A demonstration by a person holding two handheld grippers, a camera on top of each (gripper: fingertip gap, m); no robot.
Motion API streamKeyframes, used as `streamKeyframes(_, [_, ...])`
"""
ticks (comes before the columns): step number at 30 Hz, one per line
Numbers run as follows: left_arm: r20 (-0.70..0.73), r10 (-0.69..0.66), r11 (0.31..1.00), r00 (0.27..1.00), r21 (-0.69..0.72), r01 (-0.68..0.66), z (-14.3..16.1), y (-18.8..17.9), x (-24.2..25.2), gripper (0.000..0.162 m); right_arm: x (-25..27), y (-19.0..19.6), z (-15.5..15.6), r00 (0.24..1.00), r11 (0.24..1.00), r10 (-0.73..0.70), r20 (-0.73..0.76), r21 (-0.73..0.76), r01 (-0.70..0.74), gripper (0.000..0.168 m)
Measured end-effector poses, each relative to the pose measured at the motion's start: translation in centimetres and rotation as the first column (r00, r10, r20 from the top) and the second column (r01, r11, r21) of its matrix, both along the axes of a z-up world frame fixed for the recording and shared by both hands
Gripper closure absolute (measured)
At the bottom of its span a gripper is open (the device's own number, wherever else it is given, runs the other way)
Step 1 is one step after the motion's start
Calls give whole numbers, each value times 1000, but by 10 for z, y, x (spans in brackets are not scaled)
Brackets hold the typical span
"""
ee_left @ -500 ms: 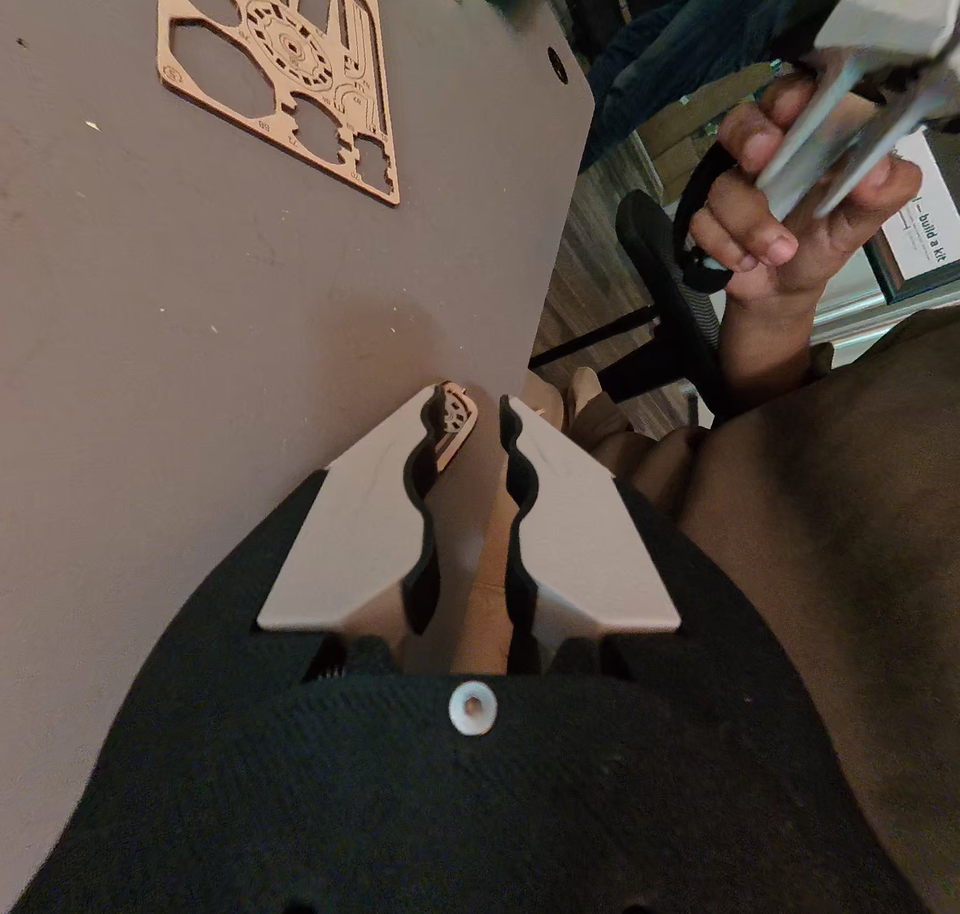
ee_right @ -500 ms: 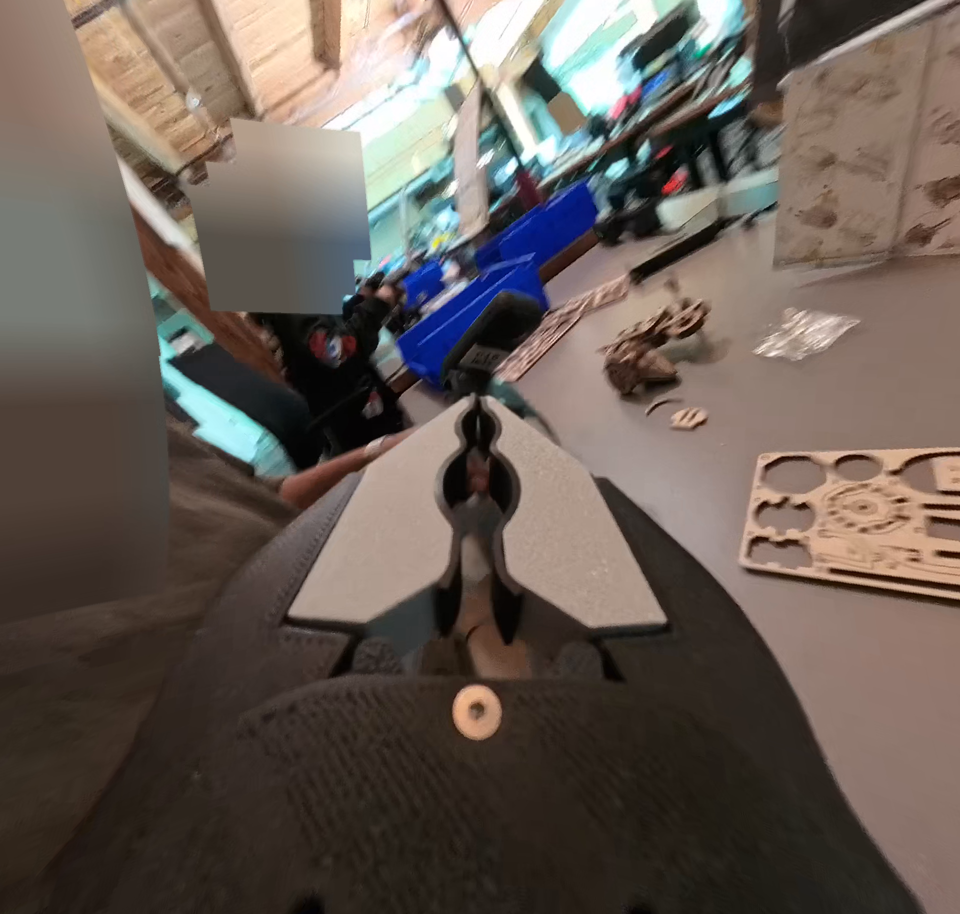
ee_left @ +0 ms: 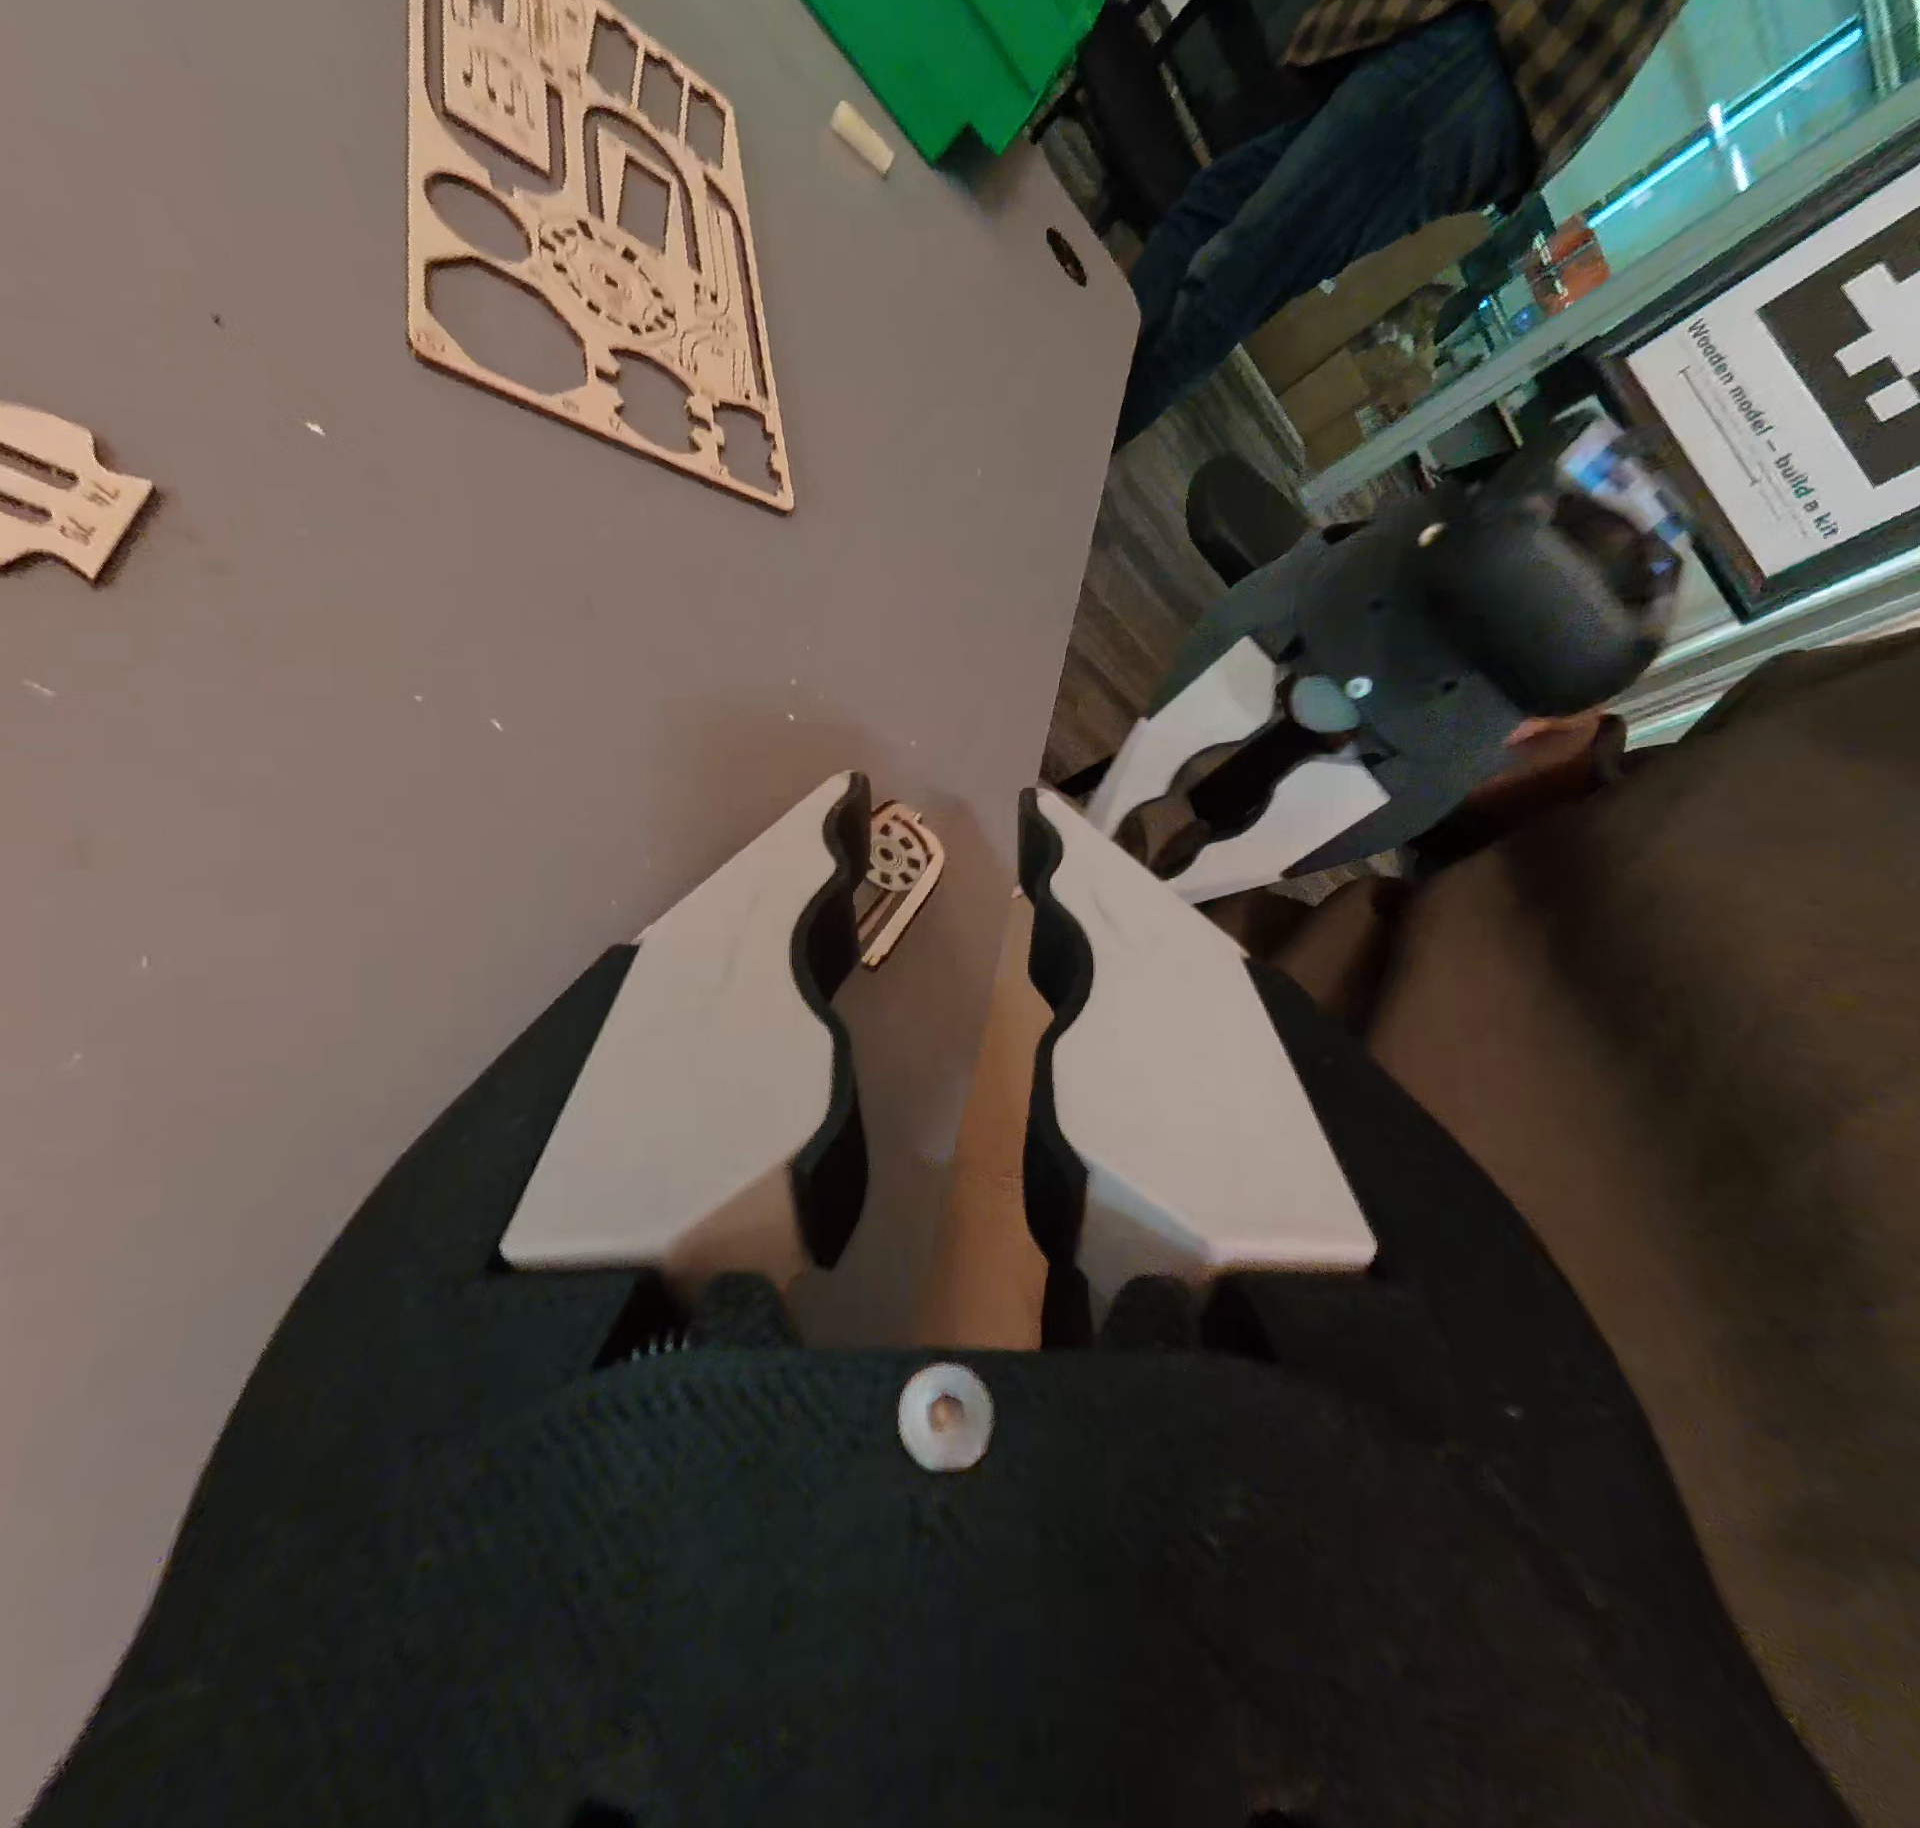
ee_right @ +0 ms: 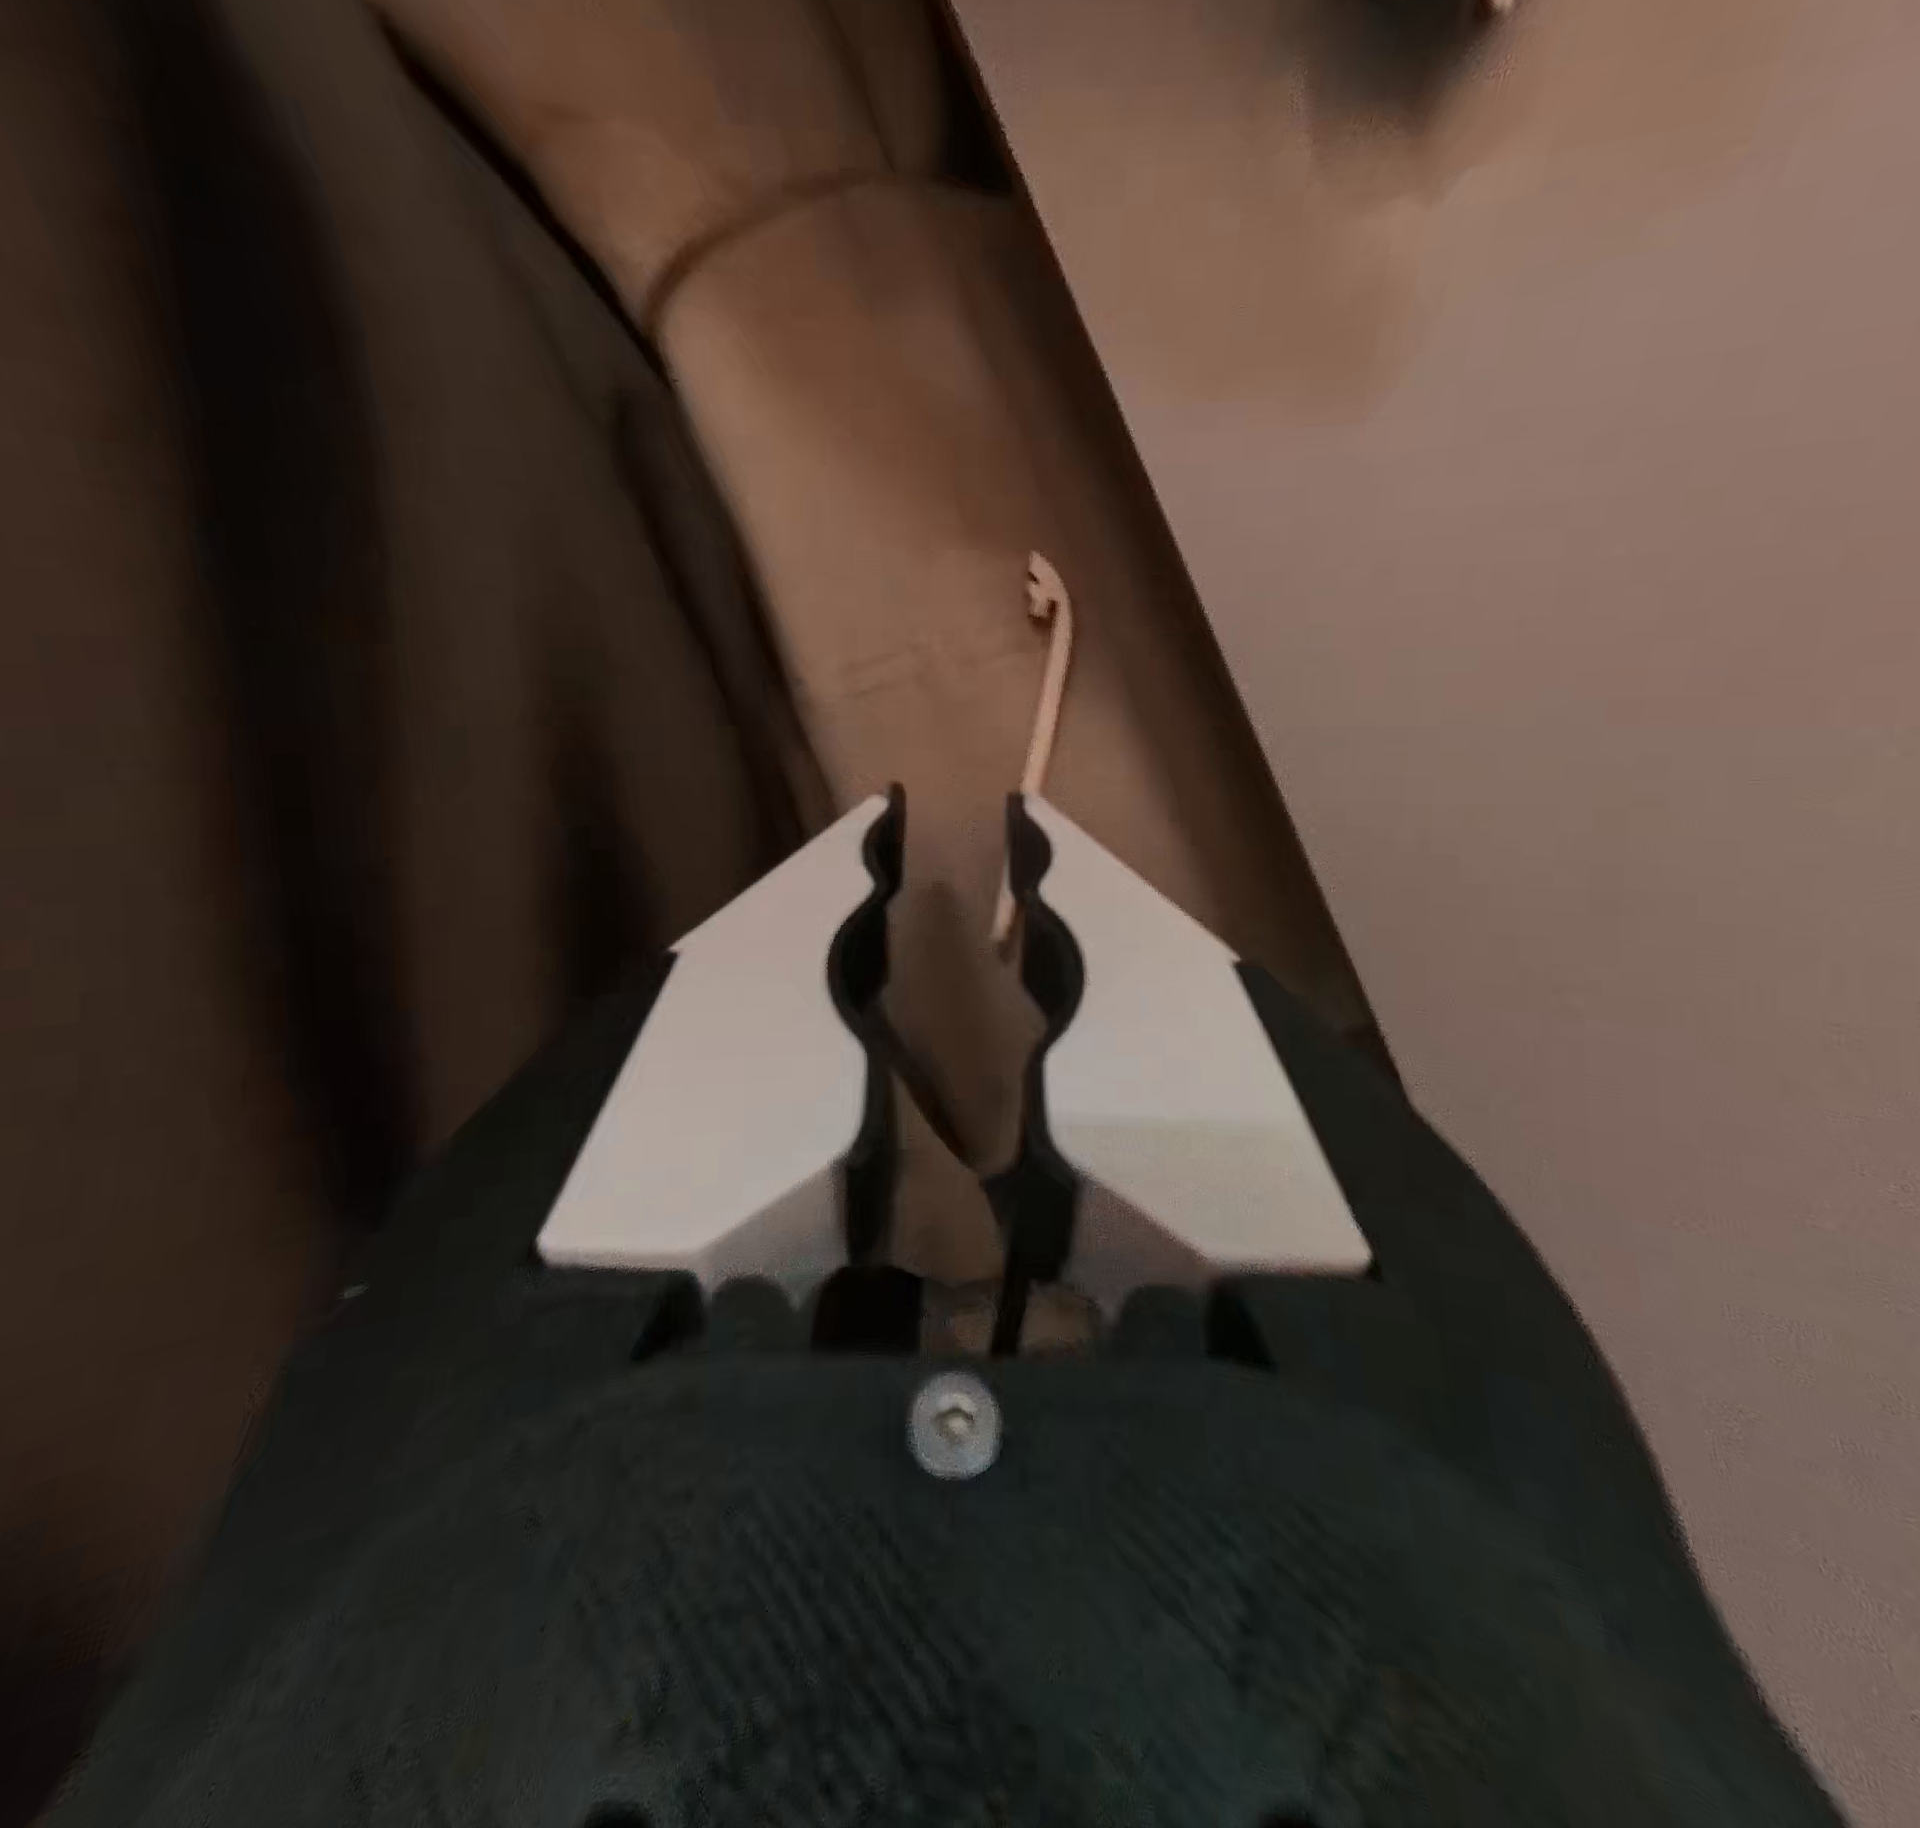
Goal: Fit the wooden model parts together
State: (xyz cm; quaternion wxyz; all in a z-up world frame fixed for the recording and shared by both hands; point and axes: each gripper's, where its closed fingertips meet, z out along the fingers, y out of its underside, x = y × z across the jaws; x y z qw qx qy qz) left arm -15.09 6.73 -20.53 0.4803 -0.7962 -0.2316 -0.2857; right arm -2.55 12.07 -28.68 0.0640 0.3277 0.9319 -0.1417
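My left gripper (ee_left: 940, 802) is open over the near edge of the grey table (ee_left: 416, 739). A small round-ended wooden part (ee_left: 902, 874) lies flat there, just inside the left finger. My right gripper (ee_left: 1148, 833) comes in from beyond the table edge, pointing at that part. In the right wrist view my right gripper (ee_right: 956, 802) is open, and a thin wooden part (ee_right: 1047, 677) shows edge-on along the right finger's inner side at the table's edge (ee_right: 1195, 635). Neither gripper clamps anything.
A cut-out wooden sheet (ee_left: 592, 251) lies farther up the table, and a loose wooden piece (ee_left: 62, 490) at the left. Green bins (ee_left: 935, 12) stand at the far end. A person stands beyond the table. A sleeve and forearm (ee_right: 831, 376) fill the right wrist view's left.
The right gripper has swung down from facing the room to the table edge beside my left fingertips, and its jaws have gone from shut to apart. The left gripper has opened a little wider.
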Motion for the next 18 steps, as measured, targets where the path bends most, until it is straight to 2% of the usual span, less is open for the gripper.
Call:
streamKeyframes(3, [-10, 0, 1000, 1000, 26, 0, 4, -1, 0, 134, 5, 8, -18, 998, 997, -16, 67, 80, 10, 145])
streamKeyframes(8, [-41, 4, 999, 999, 53, -2, 9, 1, 2, 135, 12, 3, -32, 989, 997, -33, 142, 79, 22, 156])
streamKeyframes(9, [-48, 5, 998, 999, 58, -2, 11, 1, 2, 135, 12, 2, -30, 989, 998, -30, 145, 64, 21, 163])
streamKeyframes(14, [-81, 35, 990, 996, 138, -24, 28, 5, 3, 135, 5, -22, 11, 993, 980, -15, 120, -193, 38, 166])
streamKeyframes(16, [-96, 67, 979, 993, 199, -47, 41, 6, 1, 135, -3, -29, 38, 997, 944, -21, 77, -327, 46, 166])
streamKeyframes(18, [-117, 135, 963, 984, 250, -102, 51, 6, -6, 130, -24, -30, 66, 995, 895, -92, -27, -440, 71, 166])
